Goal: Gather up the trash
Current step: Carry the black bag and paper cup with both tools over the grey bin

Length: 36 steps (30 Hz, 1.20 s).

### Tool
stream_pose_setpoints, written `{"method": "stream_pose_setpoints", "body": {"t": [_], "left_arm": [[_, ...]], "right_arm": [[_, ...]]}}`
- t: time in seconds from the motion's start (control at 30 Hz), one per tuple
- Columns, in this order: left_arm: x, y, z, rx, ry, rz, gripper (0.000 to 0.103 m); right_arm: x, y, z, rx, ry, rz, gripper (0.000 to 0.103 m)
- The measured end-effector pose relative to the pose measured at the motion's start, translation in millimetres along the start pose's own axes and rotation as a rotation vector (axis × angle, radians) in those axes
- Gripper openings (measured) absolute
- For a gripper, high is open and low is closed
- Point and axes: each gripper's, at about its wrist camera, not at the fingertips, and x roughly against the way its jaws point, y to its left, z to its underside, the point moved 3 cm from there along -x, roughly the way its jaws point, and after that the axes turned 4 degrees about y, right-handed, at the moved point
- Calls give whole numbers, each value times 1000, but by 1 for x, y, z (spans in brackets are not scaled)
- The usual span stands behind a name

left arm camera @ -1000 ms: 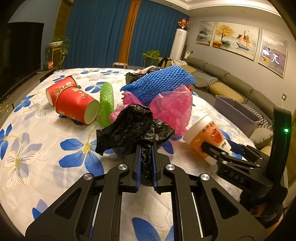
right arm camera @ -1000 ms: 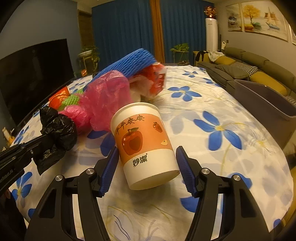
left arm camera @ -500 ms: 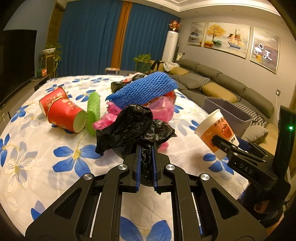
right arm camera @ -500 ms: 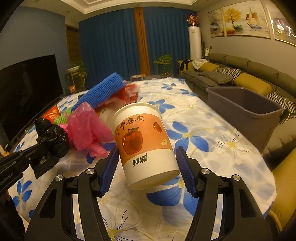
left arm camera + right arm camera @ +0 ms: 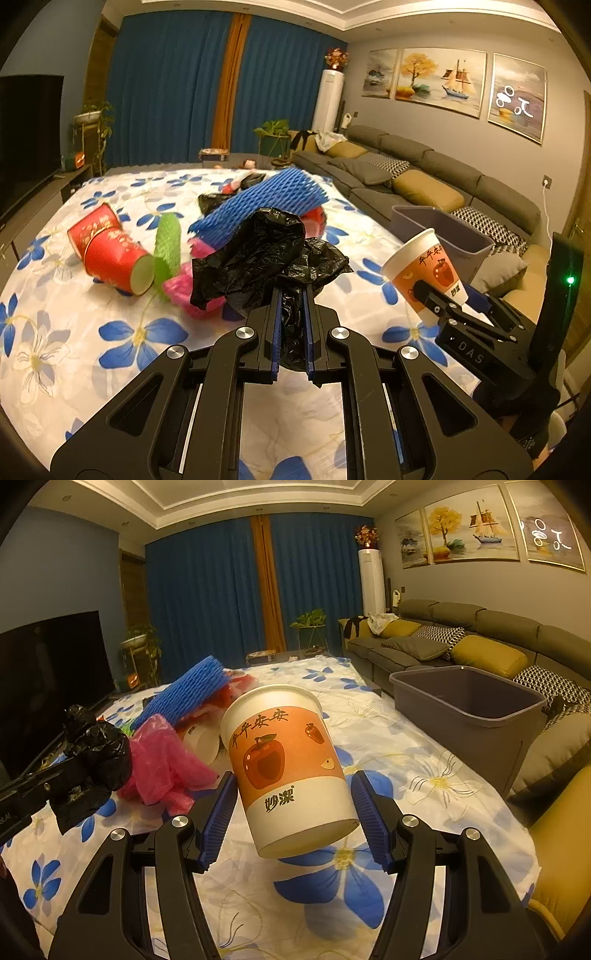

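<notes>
Left gripper [image 5: 291, 332]: jaws nearly together, pinching a crumpled black plastic bag [image 5: 269, 258] – bag bulges up and fwd out of the blue pads, held clear of the table.
Right gripper [image 5: 295, 805]: jaws set wide, clamped on the lower part of a paper cup [image 5: 286, 764] w/ orange band and apple print; cup tilted, mouth up and away, base lifted off the cloth.
Table [image 5: 122, 332]: white cloth w/ blue flowers, under both grippers.
Trash pile, just past the bag: pink plastic bag [image 5: 166, 764] on the cloth, green foam net [image 5: 168, 240] beside it, blue foam net [image 5: 266, 201] lying across the top of the heap.
Red cups [image 5: 110, 251]: two nested, on their sides, left of the green net, mouths toward the camera side.
Grey bin [image 5: 469, 701]: off the table's right edge, in front of the sofa – open top, inside looks bare from the right wrist view.
Sofa [image 5: 424, 173]: grey, yellow and patterned cushions, along the right wall.
Far end: blue curtains [image 5: 166, 92], TV [image 5: 26, 136] at left, three paintings [image 5: 443, 81] on the right wall.
</notes>
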Motion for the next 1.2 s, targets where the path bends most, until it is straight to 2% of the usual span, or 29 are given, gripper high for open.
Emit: {"method": "stream_pose_setpoints", "body": {"t": [0.37,0.73,0.93,1.2], "left_arm": [[2,-32,-27,-58,-59,47,9],[-22,-63,-43,-97,-58,126,9],[-38,-87,-58,-128,-66,163,9],[-77,-150,-91,-180,-87,234,9]], "right_arm": [[3,-21,-3,-35,-25,28,62],[5,-51,-15,-87,-55,77,62],[11,-70,-30,-106,-103,117,62],[24,-122,-67,-152,-210,256,62]]}}
